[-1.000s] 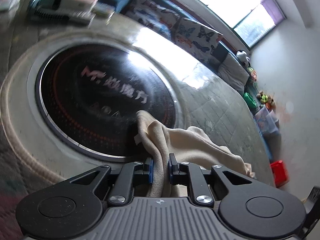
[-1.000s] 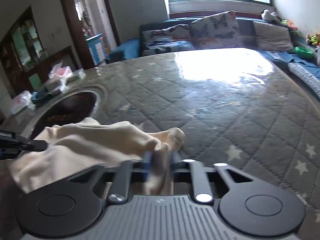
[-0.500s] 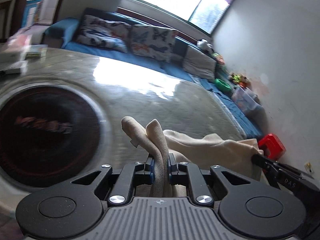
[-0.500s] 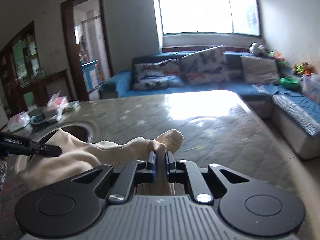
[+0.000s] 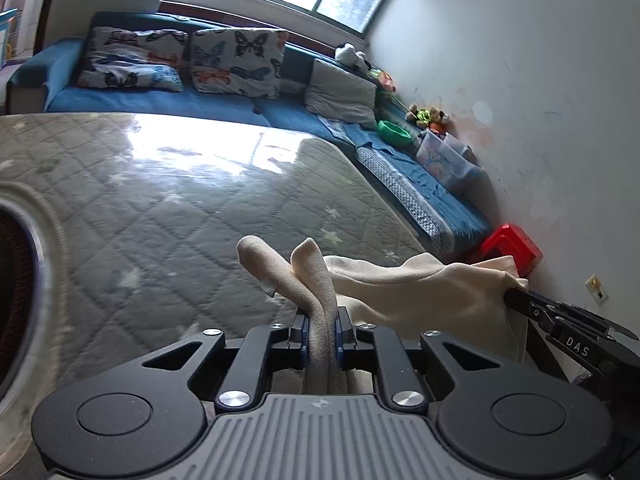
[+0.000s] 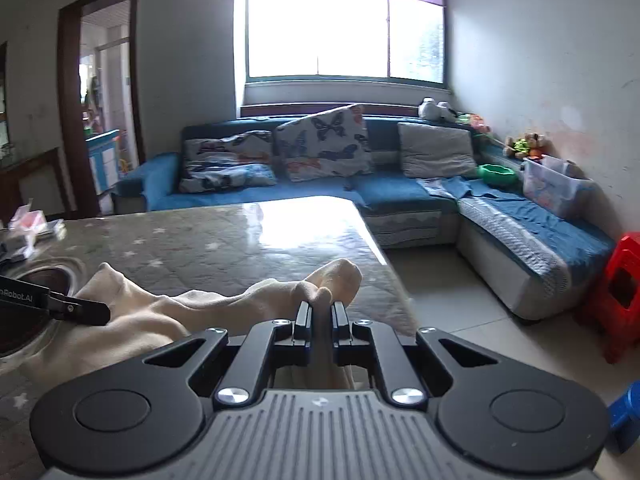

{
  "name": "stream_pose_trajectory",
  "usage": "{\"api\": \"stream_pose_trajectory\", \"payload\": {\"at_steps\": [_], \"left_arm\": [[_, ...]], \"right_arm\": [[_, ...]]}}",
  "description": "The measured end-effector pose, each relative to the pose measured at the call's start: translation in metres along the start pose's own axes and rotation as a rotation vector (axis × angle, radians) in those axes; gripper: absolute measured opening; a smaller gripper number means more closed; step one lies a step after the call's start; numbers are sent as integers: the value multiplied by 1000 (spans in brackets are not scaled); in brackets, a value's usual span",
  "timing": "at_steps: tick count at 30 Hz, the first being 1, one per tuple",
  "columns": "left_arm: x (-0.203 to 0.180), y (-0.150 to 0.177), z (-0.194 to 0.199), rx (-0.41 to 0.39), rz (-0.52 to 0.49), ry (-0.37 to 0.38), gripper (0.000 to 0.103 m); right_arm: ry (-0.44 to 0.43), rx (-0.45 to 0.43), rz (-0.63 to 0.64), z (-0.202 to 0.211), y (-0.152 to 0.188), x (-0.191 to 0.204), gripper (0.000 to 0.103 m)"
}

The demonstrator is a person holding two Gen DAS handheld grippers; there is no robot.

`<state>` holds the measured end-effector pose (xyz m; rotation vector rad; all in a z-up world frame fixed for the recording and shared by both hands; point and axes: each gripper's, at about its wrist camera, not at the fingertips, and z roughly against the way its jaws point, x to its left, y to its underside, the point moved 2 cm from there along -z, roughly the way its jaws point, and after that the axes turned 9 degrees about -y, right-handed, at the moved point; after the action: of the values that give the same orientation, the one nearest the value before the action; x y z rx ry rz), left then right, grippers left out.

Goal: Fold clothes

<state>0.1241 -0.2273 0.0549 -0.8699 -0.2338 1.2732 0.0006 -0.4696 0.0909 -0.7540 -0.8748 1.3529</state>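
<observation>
the cream cloth is stretched sideways above the bench, its long axis running from the left claw to the right claw; each end is clenched, both claws held level.

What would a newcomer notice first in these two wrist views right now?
The cream garment, stretched in the air between both claws: the left claw and the right claw are each shut on a bunched edge. Below lies the grey quilted table, and behind it the blue sofa under a bright window.
</observation>
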Motion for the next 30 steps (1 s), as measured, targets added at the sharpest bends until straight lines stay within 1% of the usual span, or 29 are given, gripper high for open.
{"api": "stream_pose_trajectory", "payload": {"at_steps": [5, 10, 16, 22, 26, 28, 30], "left_arm": [[-10, 4, -17, 24, -31, -18, 13], [-2, 11, -21, 49, -34, -40, 13], [7, 19, -27, 78, -38, -66, 13], [20, 26, -25, 101, -31, -76, 14], [22, 25, -22, 99, -29, -85, 21], [22, 21, -20, 89, -39, -94, 22], [21, 16, -19, 72, -42, -106, 25]], "right_arm": [[31, 21, -41, -9, 10, -21, 8], [48, 59, -66, -22, 24, -32, 8], [41, 88, -81, -33, 33, -33, 8], [21, 129, -57, -33, 46, -23, 8], [40, 141, -70, -35, 46, -28, 10], [56, 130, -77, -34, 43, -29, 10], [46, 110, -72, -33, 37, -28, 11]]}}
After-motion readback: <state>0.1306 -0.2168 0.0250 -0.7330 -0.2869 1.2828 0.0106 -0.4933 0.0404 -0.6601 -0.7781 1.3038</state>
